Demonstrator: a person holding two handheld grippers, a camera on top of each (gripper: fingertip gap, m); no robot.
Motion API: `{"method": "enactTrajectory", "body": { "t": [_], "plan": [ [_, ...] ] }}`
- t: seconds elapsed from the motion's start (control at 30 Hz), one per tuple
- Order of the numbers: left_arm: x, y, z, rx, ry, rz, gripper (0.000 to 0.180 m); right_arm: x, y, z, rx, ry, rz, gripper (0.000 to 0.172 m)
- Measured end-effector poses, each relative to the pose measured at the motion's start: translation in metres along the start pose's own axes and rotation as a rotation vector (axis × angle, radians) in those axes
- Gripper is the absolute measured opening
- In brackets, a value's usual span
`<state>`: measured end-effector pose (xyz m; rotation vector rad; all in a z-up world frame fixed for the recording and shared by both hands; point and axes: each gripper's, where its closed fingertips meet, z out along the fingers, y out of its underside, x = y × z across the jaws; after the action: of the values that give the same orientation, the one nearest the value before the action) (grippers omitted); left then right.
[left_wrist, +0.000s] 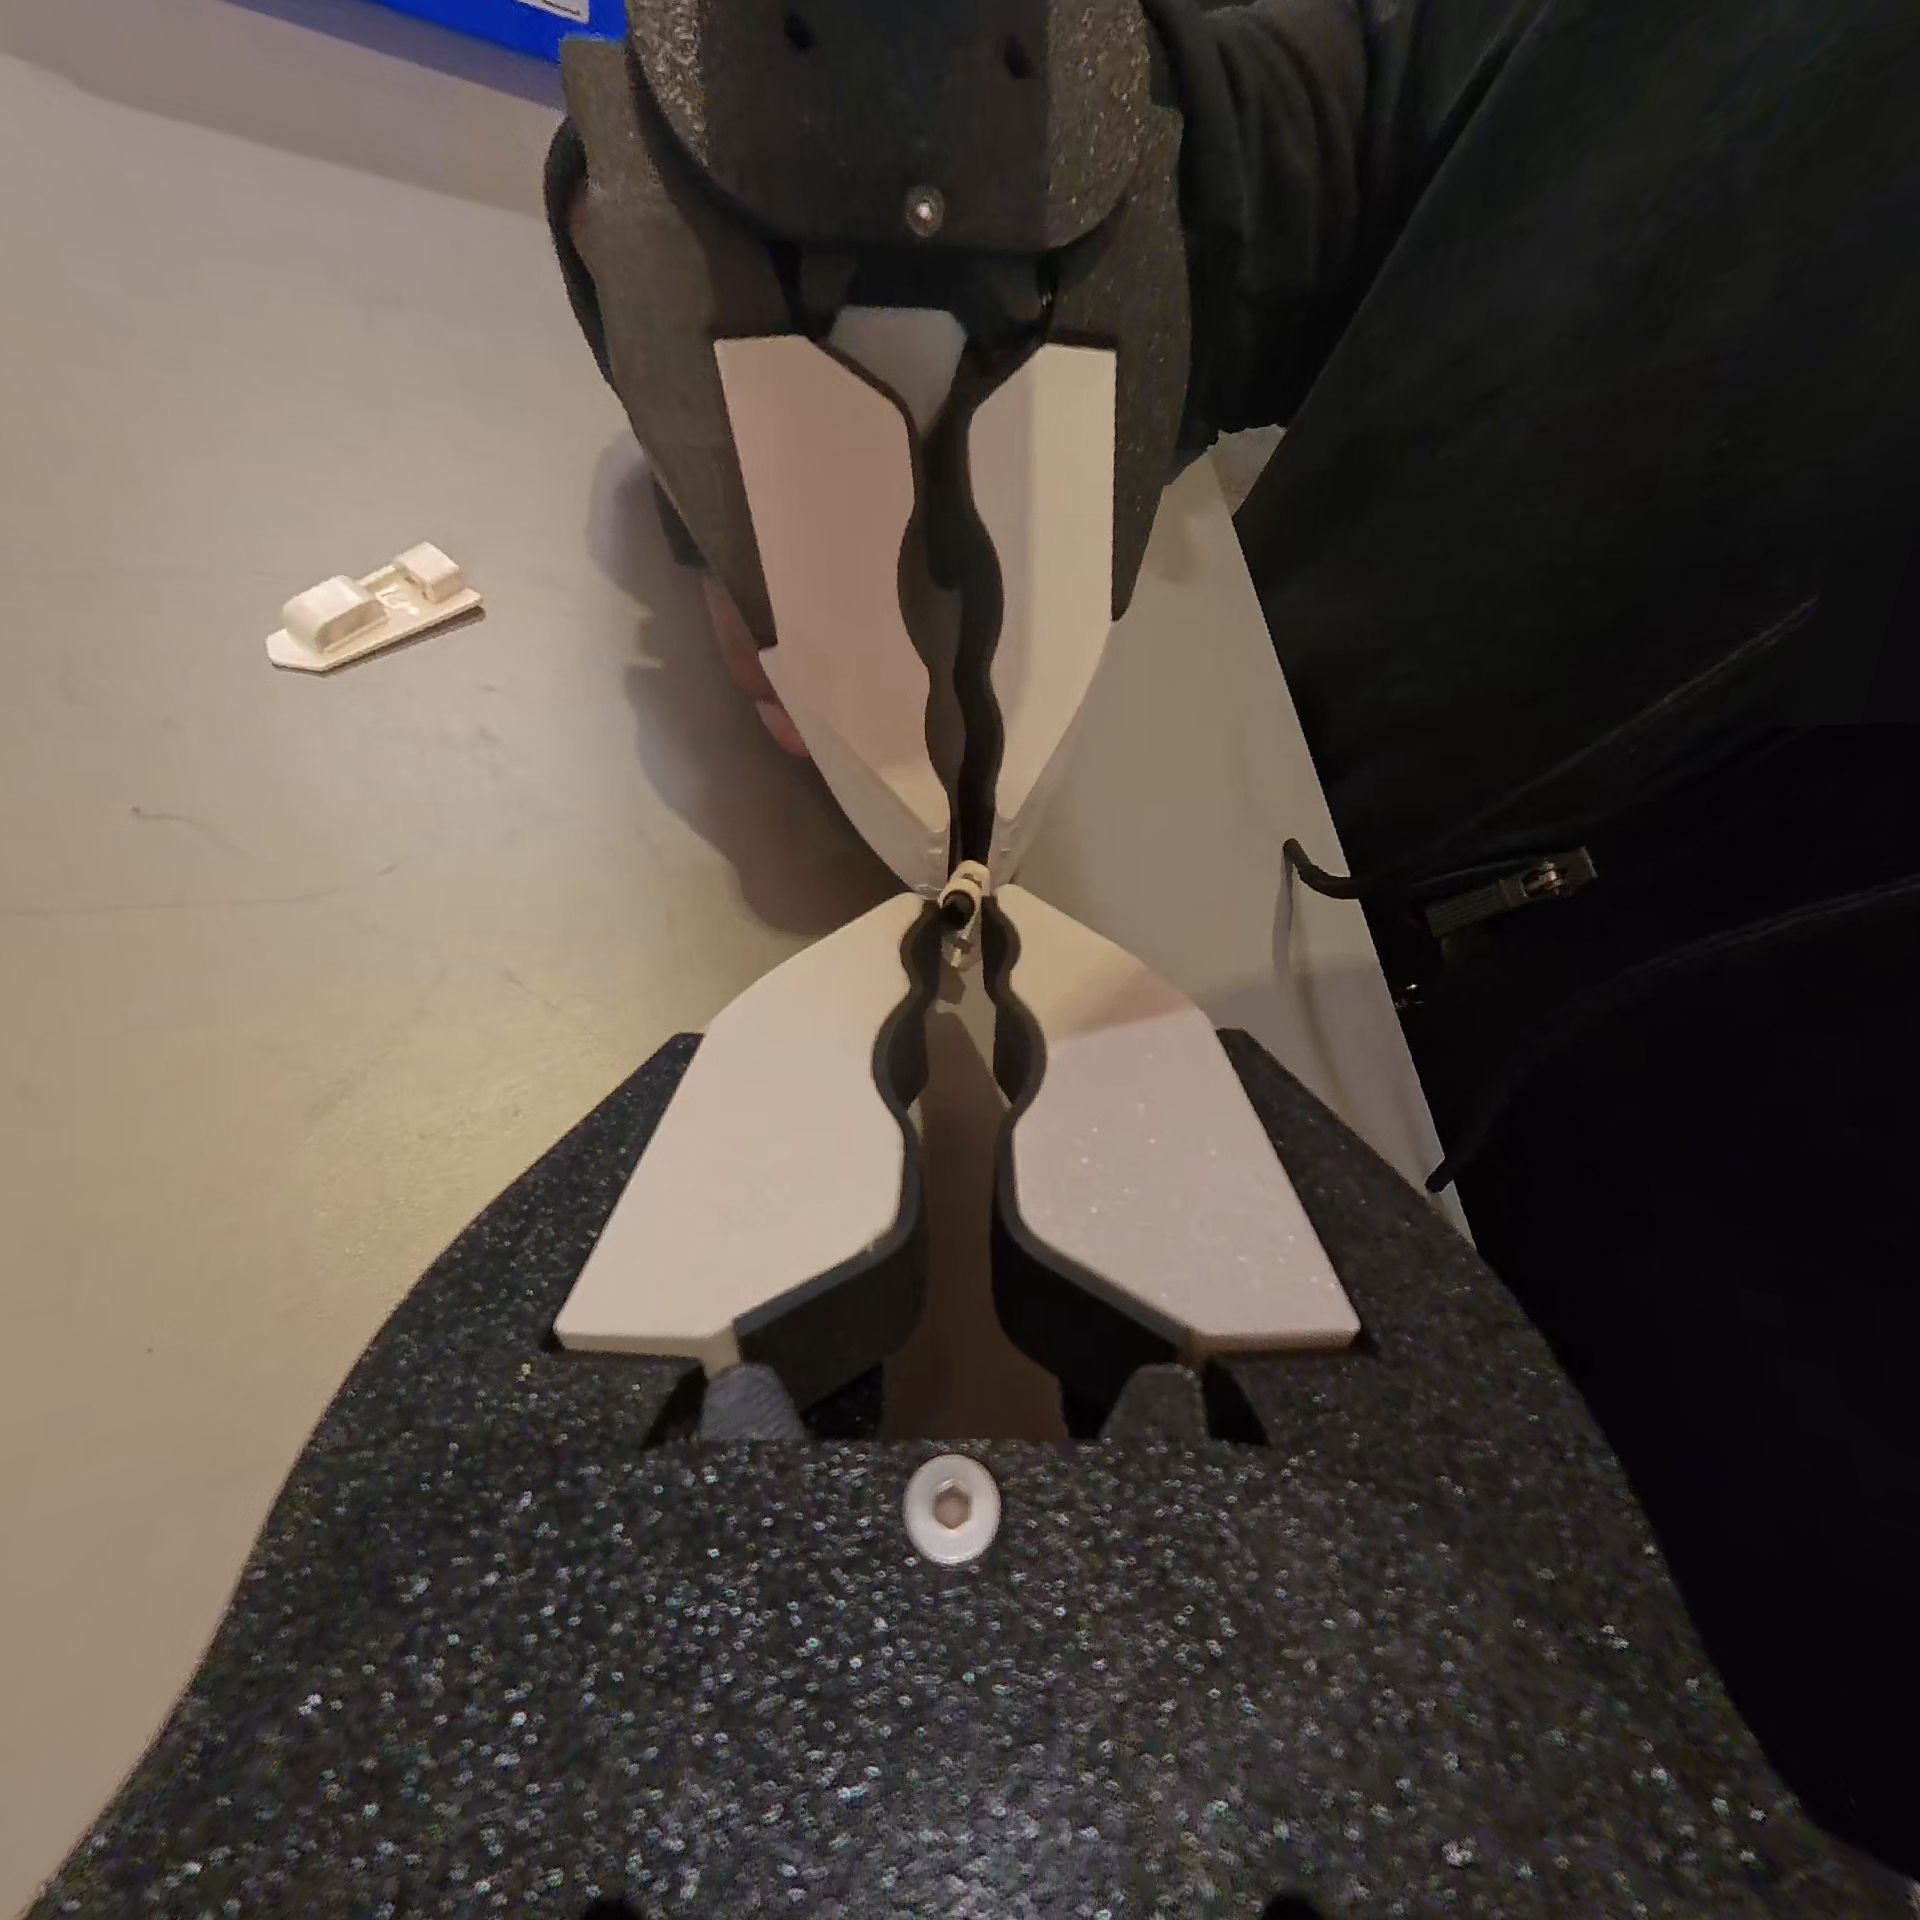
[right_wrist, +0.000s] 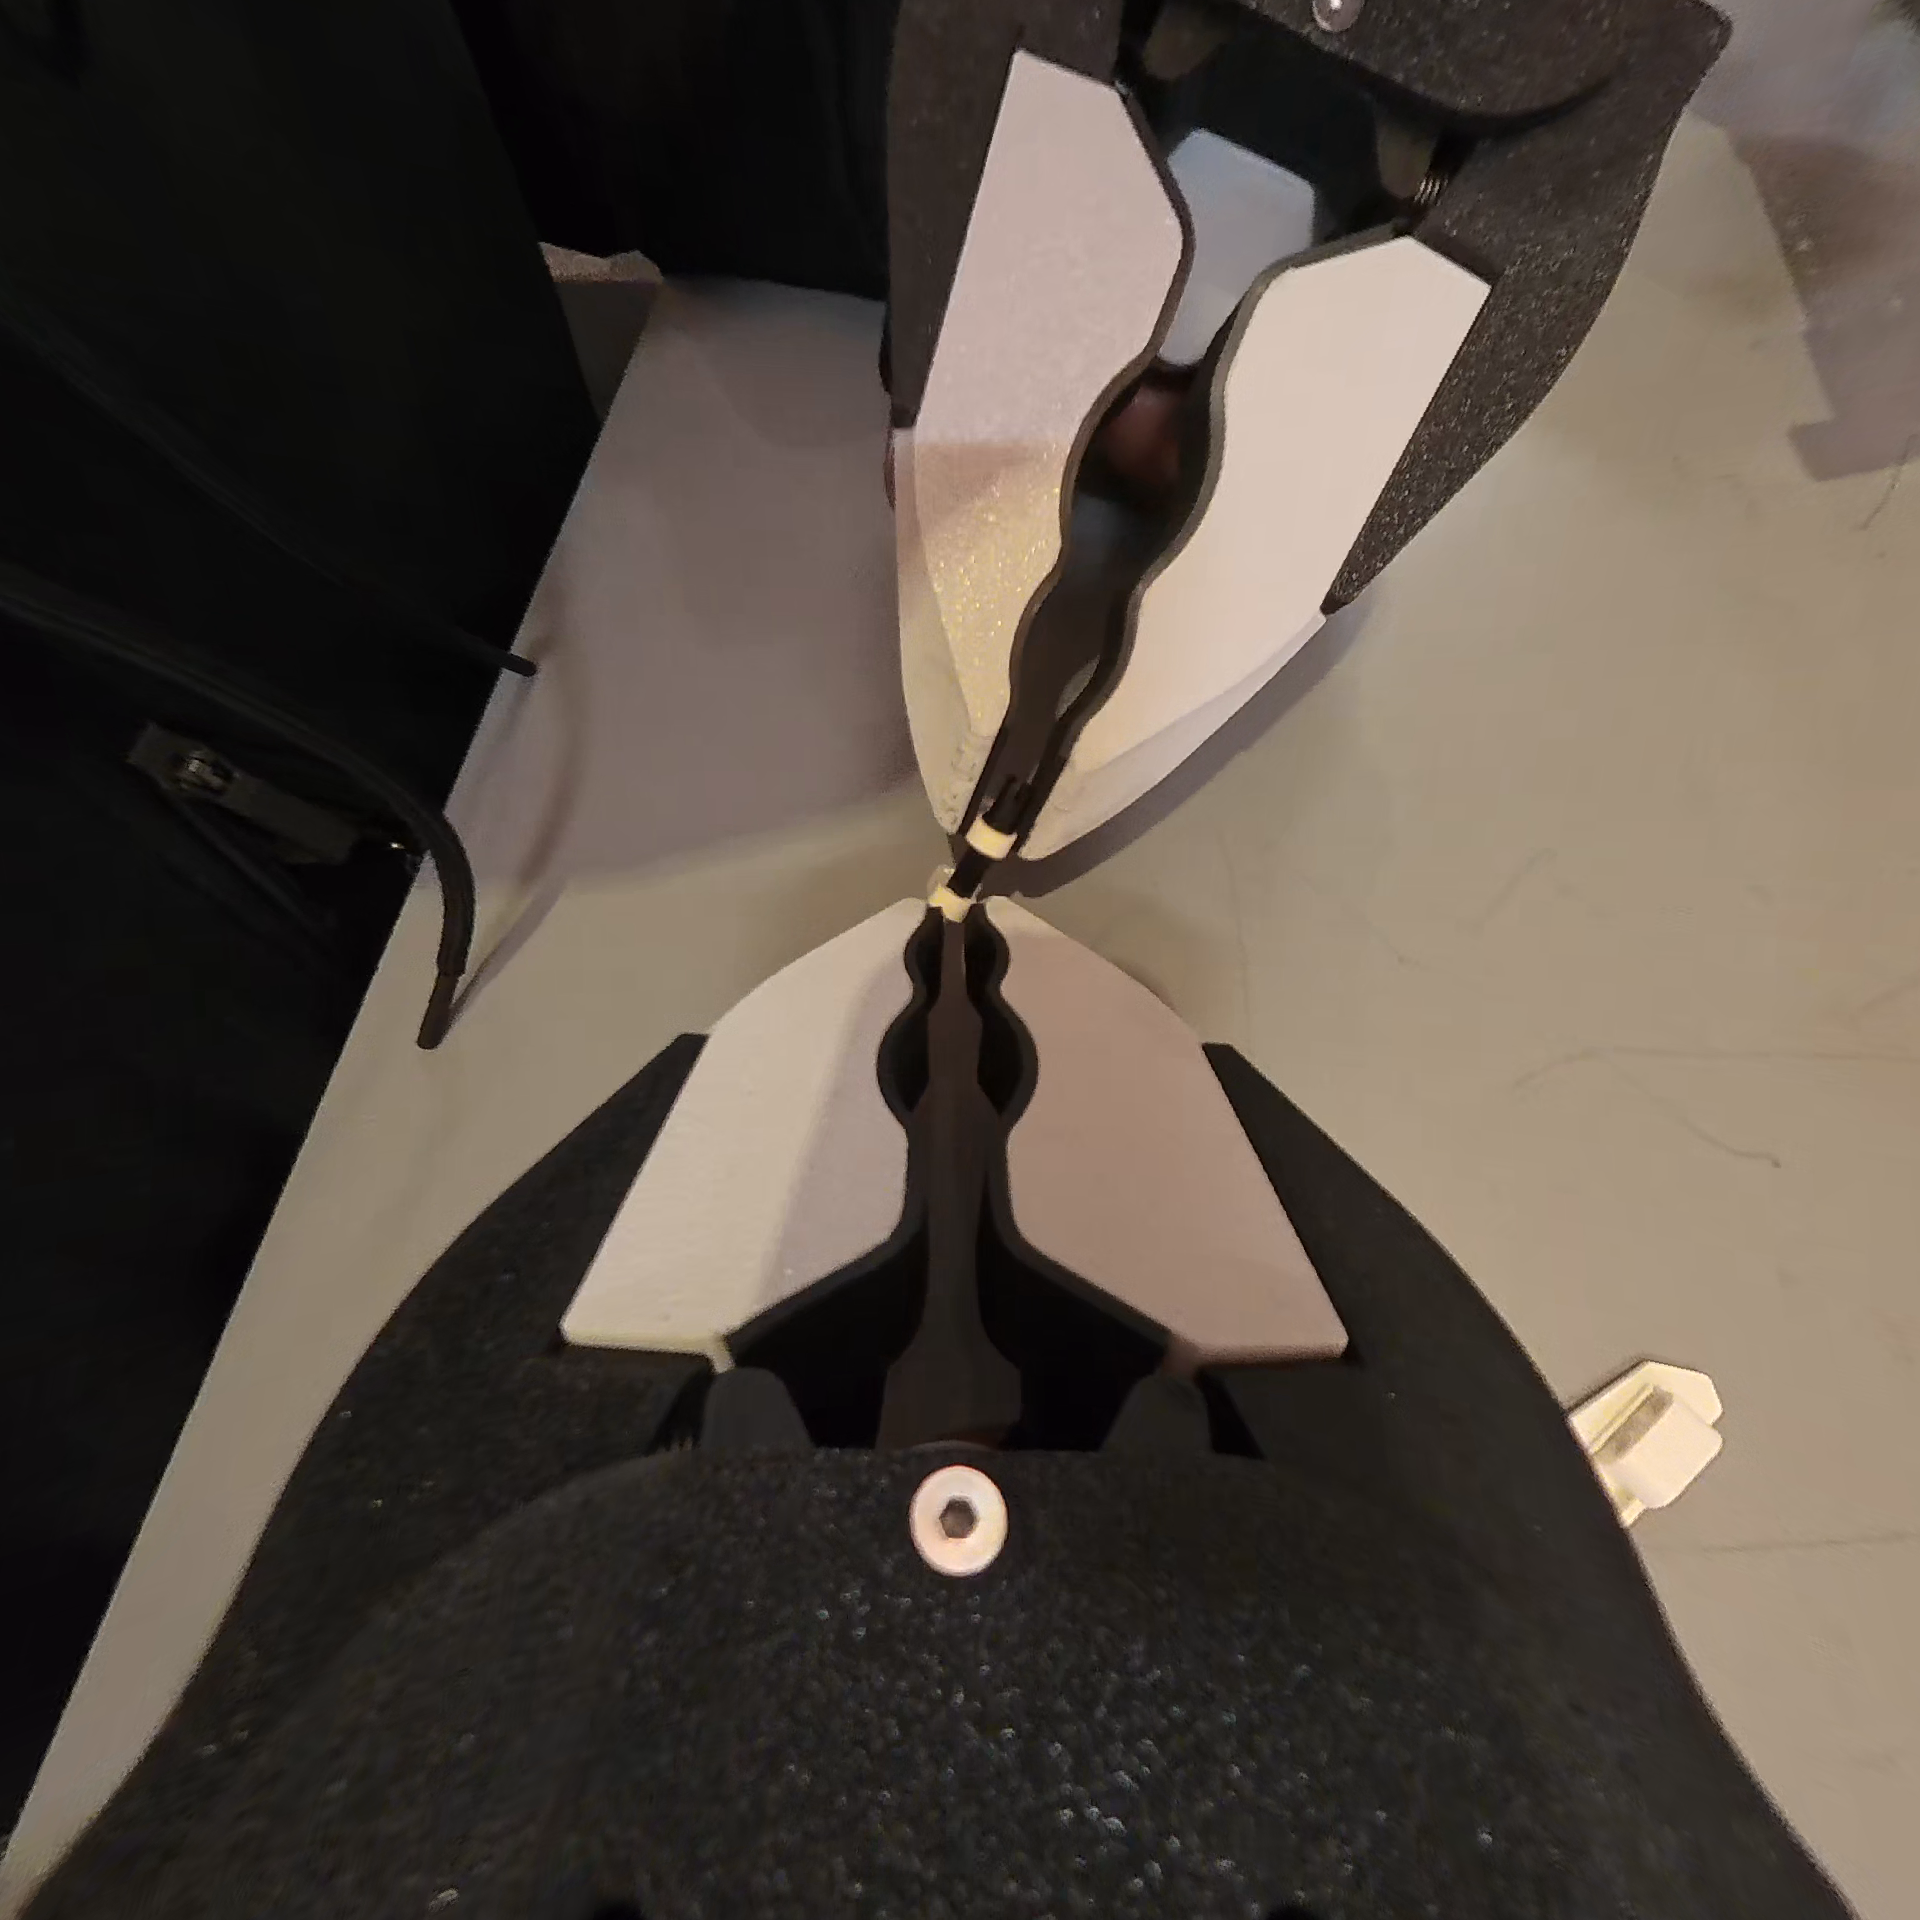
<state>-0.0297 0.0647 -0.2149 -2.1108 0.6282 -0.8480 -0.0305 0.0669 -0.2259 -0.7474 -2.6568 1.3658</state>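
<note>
A small black rod-shaped part with two cream-white collars (right_wrist: 982, 862) is held in the air just above the pale grey tabletop (right_wrist: 1455, 935), bridging the tips of two grippers that meet nose to nose. In the right wrist view one collar sits at the near gripper's tips and the other at the far gripper's tips, with the black stem exposed between them.

The right gripper (right_wrist: 954, 910) is clenched on the near end of the part; its white fingertips (right_wrist: 894, 935) close in on the collar. The left gripper (left_wrist: 961, 928) is clenched on the opposite end; in the left wrist view the black stem and a cream collar (left_wrist: 964, 891) sit at its tips, with the right gripper's fingers pointing in from the far side.

A white moulded plastic clip base with two raised blocks (left_wrist: 374, 608) lies flat on the tabletop, well apart from both grippers and to the left in the left wrist view; the same piece shows at the near right edge in the right wrist view.

A person in black clothing (left_wrist: 1610, 520) stands against the table edge, with a black drawstring (right_wrist: 442, 935) hanging over it and a zip pull beside it.
</note>
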Motion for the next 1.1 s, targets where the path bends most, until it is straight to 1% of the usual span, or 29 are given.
{"method": "enactTrajectory", "body": {
  "t": [0.27,0.57,1.1],
  "plan": [
    [0.0029,0.0002,-0.0014,0.005,0.046,-0.03,0.007,-0.0011,-0.0036,-0.0003,0.03,0.034,-0.068,0.003],
    [0.0061,0.0032,0.0006,-0.026,0.092,-0.05,0.007,-0.0051,-0.0027,0.0026,0.018,0.051,-0.152,0.003],
    [0.0041,0.0025,0.0004,-0.028,0.115,-0.095,0.007,-0.0027,-0.0043,0.0015,0.032,0.107,-0.196,0.002]
  ]
}}
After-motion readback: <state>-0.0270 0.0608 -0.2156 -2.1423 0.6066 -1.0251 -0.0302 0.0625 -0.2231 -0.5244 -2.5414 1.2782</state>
